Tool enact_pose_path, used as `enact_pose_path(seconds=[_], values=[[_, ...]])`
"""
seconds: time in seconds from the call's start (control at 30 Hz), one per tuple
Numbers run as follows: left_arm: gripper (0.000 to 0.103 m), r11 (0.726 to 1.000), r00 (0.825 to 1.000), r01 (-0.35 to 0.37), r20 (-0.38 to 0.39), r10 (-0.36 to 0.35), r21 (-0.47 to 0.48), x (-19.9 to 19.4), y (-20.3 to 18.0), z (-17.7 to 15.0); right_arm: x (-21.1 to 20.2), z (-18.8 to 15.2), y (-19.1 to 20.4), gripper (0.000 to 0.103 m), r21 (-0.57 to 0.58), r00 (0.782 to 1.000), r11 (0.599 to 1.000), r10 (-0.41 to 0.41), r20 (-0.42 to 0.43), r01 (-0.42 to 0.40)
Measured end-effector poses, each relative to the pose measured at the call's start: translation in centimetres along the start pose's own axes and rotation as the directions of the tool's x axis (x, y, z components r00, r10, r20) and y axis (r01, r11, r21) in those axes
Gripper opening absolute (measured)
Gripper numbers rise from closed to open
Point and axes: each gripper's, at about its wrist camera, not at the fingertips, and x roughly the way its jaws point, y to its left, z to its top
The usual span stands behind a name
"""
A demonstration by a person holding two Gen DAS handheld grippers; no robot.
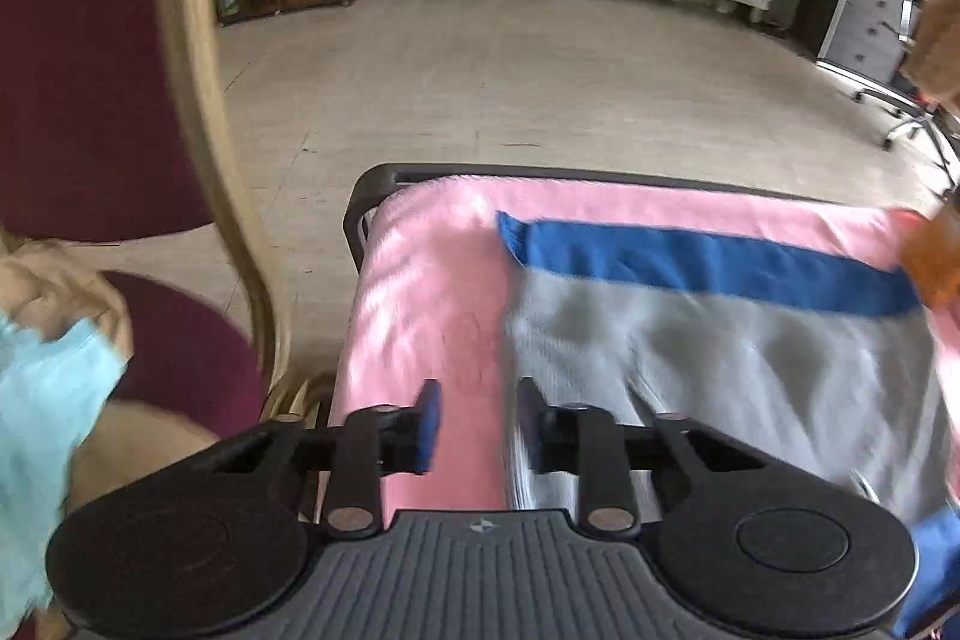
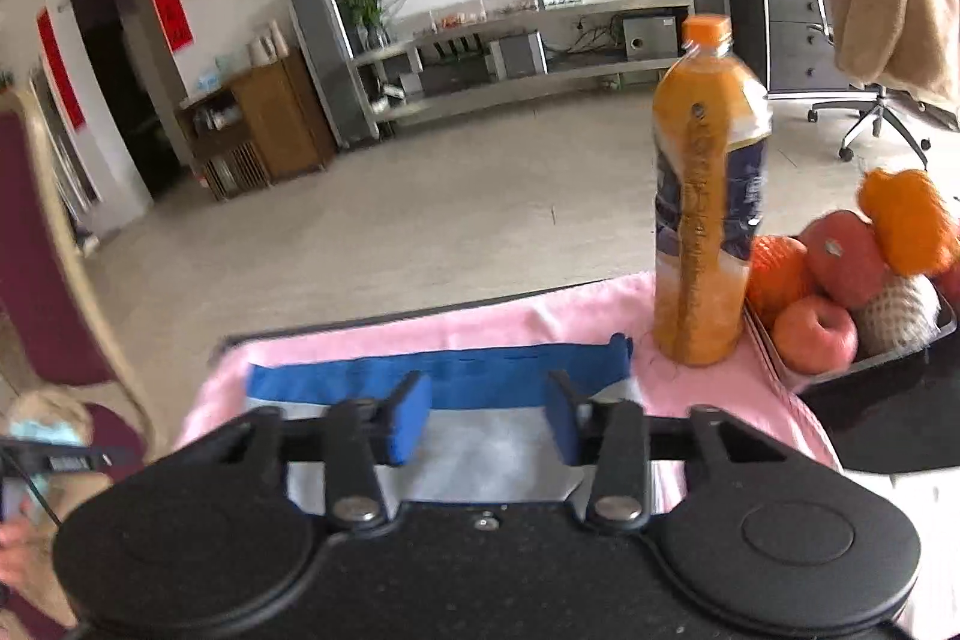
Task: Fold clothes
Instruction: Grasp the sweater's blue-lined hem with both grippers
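Both grippers hung empty over the folded garment [image 1: 720,340].
Left gripper [image 1: 477,424] and right gripper [image 2: 489,418] stood partly open, seemingly gripping nothing; bottle [image 2: 708,220] at two o'clock.

Left gripper [image 1: 477,415] and right gripper [image 2: 489,415] — jaws apart, empty

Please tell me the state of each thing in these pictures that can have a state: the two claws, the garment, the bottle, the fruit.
Left claw: open, empty.
Right claw: open, empty.
Grey garment with blue band: lying flat on the pink cloth.
Orange bottle: upright, cap on, nearly full.
Fruit: piled in the dark tray.
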Motion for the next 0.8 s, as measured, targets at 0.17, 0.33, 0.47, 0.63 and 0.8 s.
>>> enact_pose_path(seconds=[0.17,0.33,0.47,0.63,0.8], values=[[0.033,0.999,1.000,0.026,-0.008,-0.027,-0.032,6.5,-0.1,2.4,7.0,0.1,-2.6,0.035,-0.010,0.998,0.998,-0.056,-0.035,0.055],[0.040,0.994,0.994,0.103,-0.027,-0.104,-0.048,10.4,-0.4,3.2,13.9,-0.3,-5.8,0.035,0.027,0.986,0.990,-0.133,-0.100,0.137],[0.041,0.990,0.990,0.134,-0.045,-0.136,-0.051,11.9,-0.4,3.2,17.0,-0.9,-7.6,0.035,0.084,0.977,0.981,-0.159,-0.140,0.172],[0.042,0.981,0.981,0.180,-0.068,-0.184,-0.070,13.4,0.0,3.7,18.5,-1.4,-8.8,0.036,0.129,0.979,0.979,-0.139,-0.151,0.159],[0.038,0.977,0.979,0.189,-0.061,-0.196,-0.101,14.7,-0.5,4.4,19.0,-1.7,-8.4,0.035,0.112,0.983,0.982,-0.139,-0.117,0.152]])
